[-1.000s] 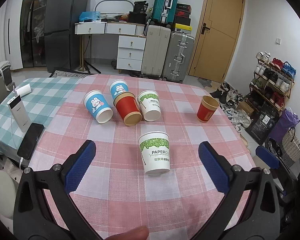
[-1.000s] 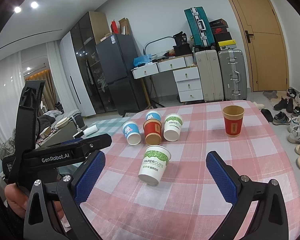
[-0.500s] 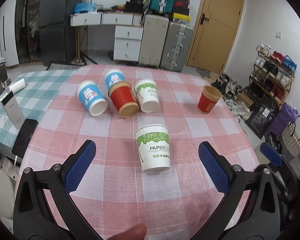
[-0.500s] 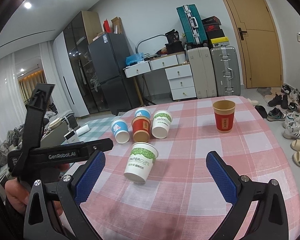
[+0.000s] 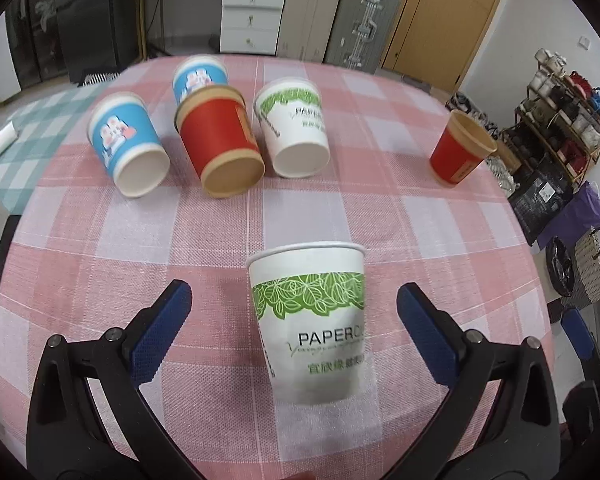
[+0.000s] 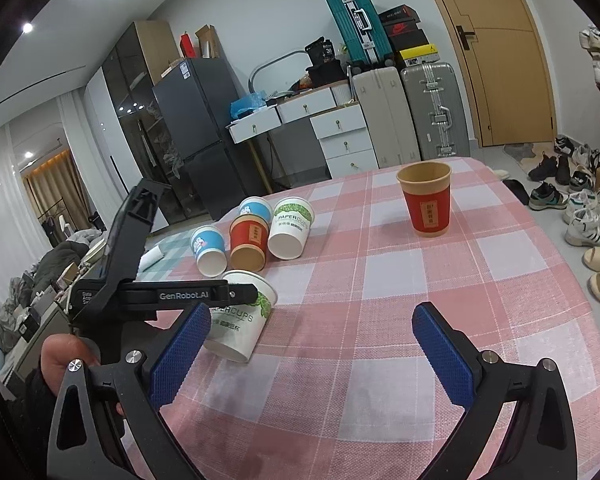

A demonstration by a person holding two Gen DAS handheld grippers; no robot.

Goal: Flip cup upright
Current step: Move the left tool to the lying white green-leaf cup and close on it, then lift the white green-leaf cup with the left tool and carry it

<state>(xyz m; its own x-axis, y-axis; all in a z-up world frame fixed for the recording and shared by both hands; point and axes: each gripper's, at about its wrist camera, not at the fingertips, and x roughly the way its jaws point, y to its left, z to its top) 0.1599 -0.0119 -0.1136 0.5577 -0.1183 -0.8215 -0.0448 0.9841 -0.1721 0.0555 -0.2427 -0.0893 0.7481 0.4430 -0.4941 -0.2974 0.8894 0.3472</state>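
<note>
Green-leaf paper cup (image 5: 314, 320) lying on its side on the pink checked tablecloth (image 5: 100, 240), rim pointing away toward the far cups, base toward the camera — not yet upright, not yet touched. Framed between the blue pads of the left gripper (image 5: 294, 336), jaws spread wide, clear space on both sides of the cup wall. From the right wrist view, same cup (image 6: 240, 324) partly hidden behind the left tool's black frame.

Step in hand, by the look of it: the approach, with the grasp still to come. Next move likely calls for easing forward until the pads flank the mid-body, closing gently — thin paper, easily crushed — then rolling the wrist to swing the rim up and setting the base flat.

Right gripper (image 6: 312, 344) held off to the side above bare cloth, fingers apart, gripping nothing.

Farther out: two blue cups (image 5: 130, 148), a red cup (image 5: 220, 144) and a second green-print cup (image 5: 294, 128), all lying down in a cluster; one red cup (image 5: 460, 148) standing upright near the right edge
</note>
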